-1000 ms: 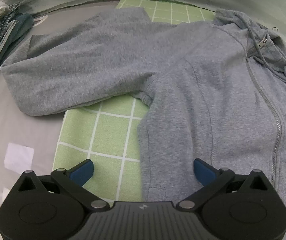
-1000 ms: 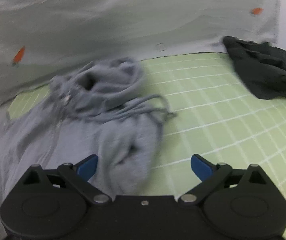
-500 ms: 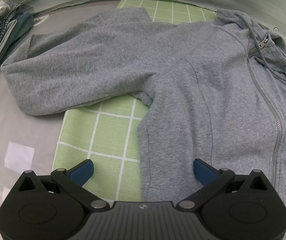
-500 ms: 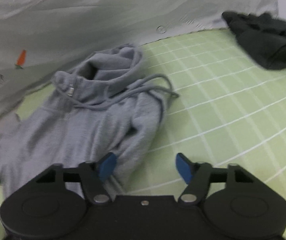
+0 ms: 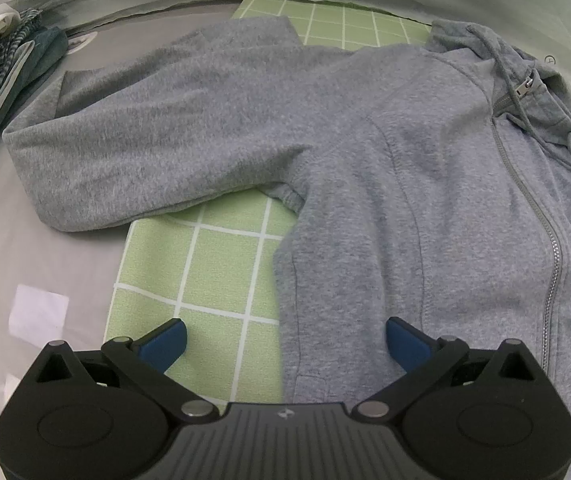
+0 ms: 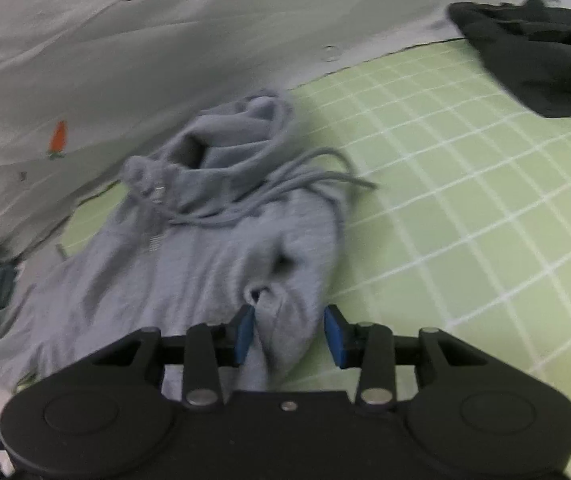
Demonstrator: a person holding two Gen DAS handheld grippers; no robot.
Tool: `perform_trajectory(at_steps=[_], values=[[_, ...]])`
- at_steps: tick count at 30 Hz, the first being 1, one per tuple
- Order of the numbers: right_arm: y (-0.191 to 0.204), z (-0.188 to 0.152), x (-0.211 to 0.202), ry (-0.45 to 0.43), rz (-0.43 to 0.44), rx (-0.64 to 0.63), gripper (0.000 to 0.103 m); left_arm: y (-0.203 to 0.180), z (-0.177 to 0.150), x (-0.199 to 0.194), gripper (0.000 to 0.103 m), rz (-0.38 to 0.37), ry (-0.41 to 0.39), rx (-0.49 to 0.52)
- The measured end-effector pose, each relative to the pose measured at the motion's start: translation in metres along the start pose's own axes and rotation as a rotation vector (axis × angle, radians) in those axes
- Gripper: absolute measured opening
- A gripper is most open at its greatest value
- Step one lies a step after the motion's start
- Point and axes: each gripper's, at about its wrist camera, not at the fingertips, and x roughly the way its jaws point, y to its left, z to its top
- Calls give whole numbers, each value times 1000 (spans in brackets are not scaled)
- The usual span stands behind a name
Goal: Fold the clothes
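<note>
Grey fleece zip-front hoodie: lies face up and zipped on the green white-gridded mat, one sleeve spread out to the left over the mat's edge onto the grey surface, hood at the far end, the other sleeve bunched on the right side. Left gripper: fingers wide apart, holding nothing, low over the hoodie's left side seam; right gripper: fingers part-closed around the bunched sleeve, cloth between them, whether pinched yet I cannot tell. Step judged in hand: gathering the right sleeve; the next move calls for a firm pinch, then carrying it across the chest
</note>
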Motion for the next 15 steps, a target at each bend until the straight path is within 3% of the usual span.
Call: perform_trajectory(at_steps=[6,8,15], values=[[20,-5,10,36,-17,-117,31,-1,-1,-4,103,0,-1,0],[25,-4,12,30,-23,-142,23,-1,-2,-5,103,0,-2,1],[6,3,2,-18,-21,-24,26,-1,-1,-4,103,0,-5,0]])
